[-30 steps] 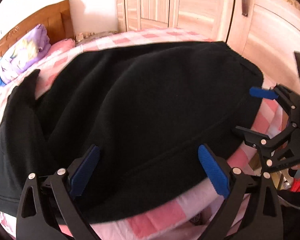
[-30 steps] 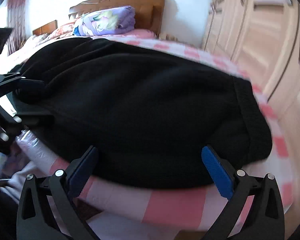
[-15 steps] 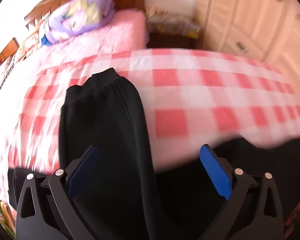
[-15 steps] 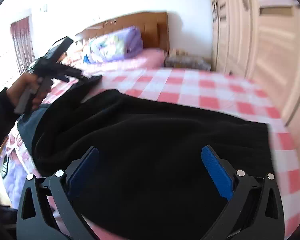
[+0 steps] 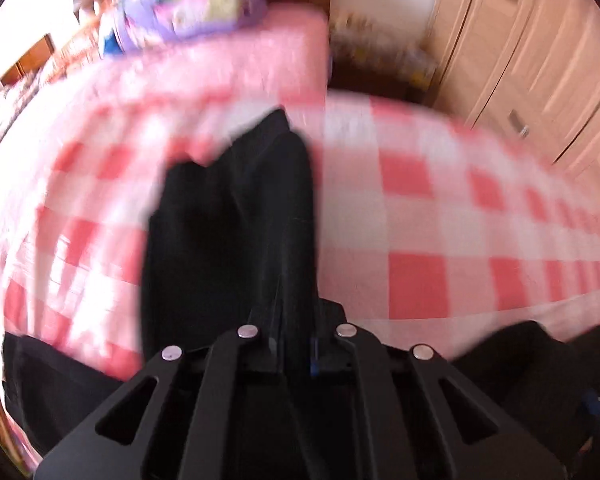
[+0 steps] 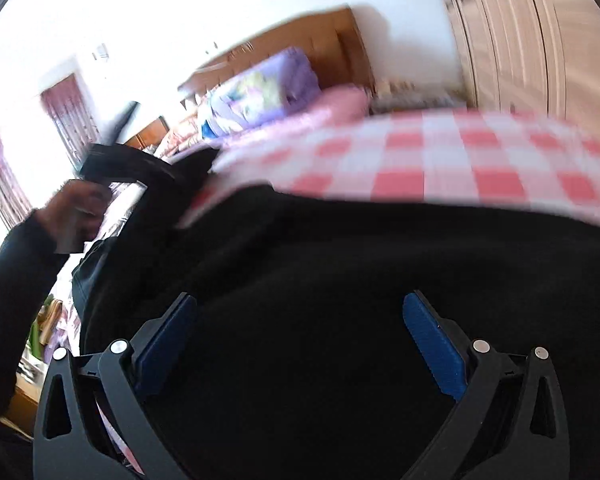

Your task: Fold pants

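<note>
Black pants (image 5: 236, 232) lie on a pink-and-white checked bedspread (image 5: 420, 216), one leg stretching away toward the pillows. My left gripper (image 5: 286, 316) sits low on that leg, its jaws closing together with the black fabric pinched between them. In the right wrist view, a hand holds the left gripper (image 6: 140, 168) at the far left, with the leg rising to it. My right gripper (image 6: 300, 332) hovers open over the wide body of the pants (image 6: 340, 272), its blue pads (image 6: 432, 344) clear of the cloth.
A purple folded quilt (image 5: 192, 4) and a pink pillow lie by the wooden headboard (image 6: 320, 40). Pale wardrobe doors (image 5: 532, 60) stand close on the right of the bed. A cluttered bedside table (image 5: 380, 60) fills the corner. A black sleeve (image 6: 16, 280) shows at the left.
My left gripper swung from the waist end to the leg and went from wide open to shut on it. The right gripper lifted and tilted up, staying open over the pants.
</note>
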